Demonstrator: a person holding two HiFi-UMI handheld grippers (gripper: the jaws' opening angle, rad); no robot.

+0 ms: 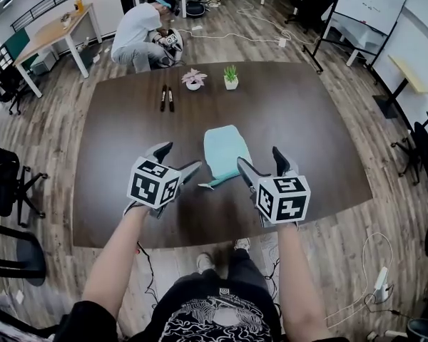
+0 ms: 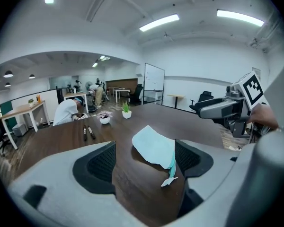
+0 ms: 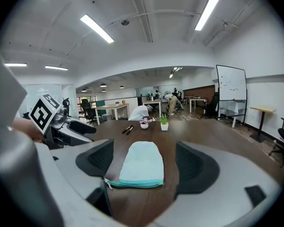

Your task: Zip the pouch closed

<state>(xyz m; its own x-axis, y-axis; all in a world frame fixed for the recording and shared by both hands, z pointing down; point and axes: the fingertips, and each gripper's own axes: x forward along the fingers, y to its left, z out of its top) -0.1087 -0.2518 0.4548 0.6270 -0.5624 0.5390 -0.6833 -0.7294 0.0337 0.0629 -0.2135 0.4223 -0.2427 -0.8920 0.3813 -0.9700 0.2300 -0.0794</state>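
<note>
A pale blue pouch is laid flat at the middle of a dark wooden table, its teal zip edge turned toward 6 o'clock. The left gripper is held near the pouch's 8 o'clock and the right gripper near its 4 o'clock, both with jaws released and spread wide. Two markers are seen at 11 o'clock, a pink plant and a green plant at 12.
</note>
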